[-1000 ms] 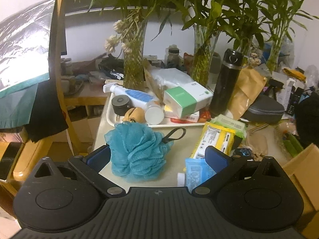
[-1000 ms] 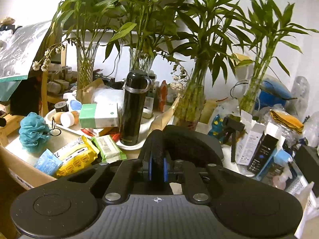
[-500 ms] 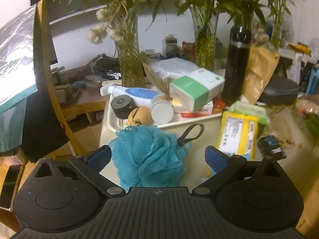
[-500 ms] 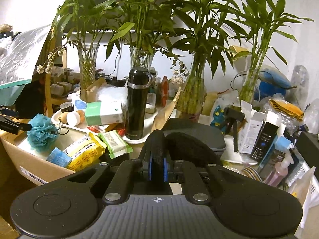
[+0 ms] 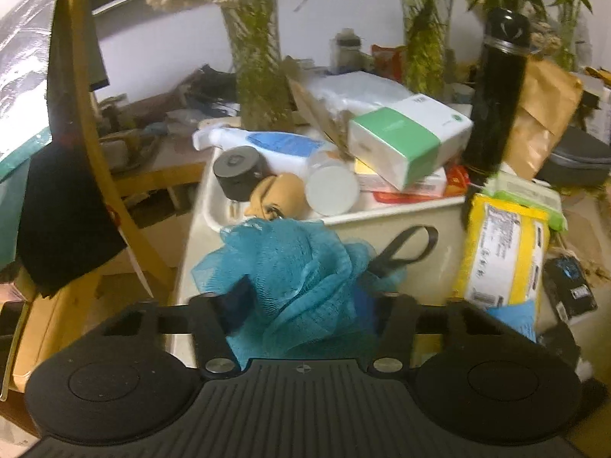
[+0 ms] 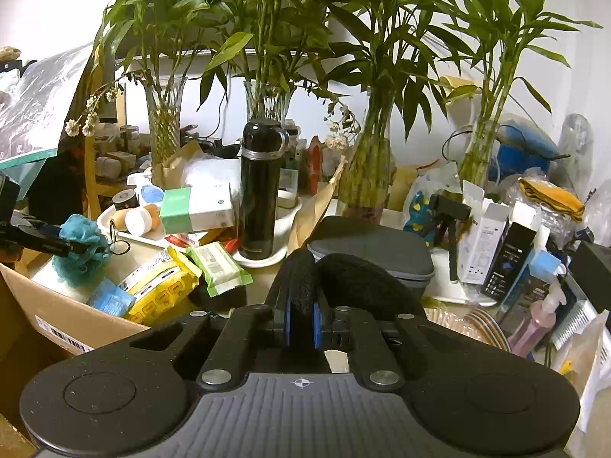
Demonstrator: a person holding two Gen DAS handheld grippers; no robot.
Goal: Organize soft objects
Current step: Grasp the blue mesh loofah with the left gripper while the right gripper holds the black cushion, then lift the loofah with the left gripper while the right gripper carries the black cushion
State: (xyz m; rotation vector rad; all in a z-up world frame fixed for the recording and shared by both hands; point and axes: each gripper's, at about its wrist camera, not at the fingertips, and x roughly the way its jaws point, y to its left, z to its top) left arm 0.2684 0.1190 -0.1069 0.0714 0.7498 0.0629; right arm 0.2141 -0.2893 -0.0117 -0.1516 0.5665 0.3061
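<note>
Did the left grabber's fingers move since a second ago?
Yes. The left hand-held gripper has closed inward, squeezing the blue bath sponge, which sits in front of the white tray as before.

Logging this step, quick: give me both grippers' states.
Left gripper: shut on the loofah.
Right gripper: shut on a black pad.

In your left wrist view the mesh sponge sits low in the centre, between the left gripper fingers; the tray lies behind it, carrying the box; the flask stands at upper right; the wipes pack lies right of the sponge on the counter.
</note>
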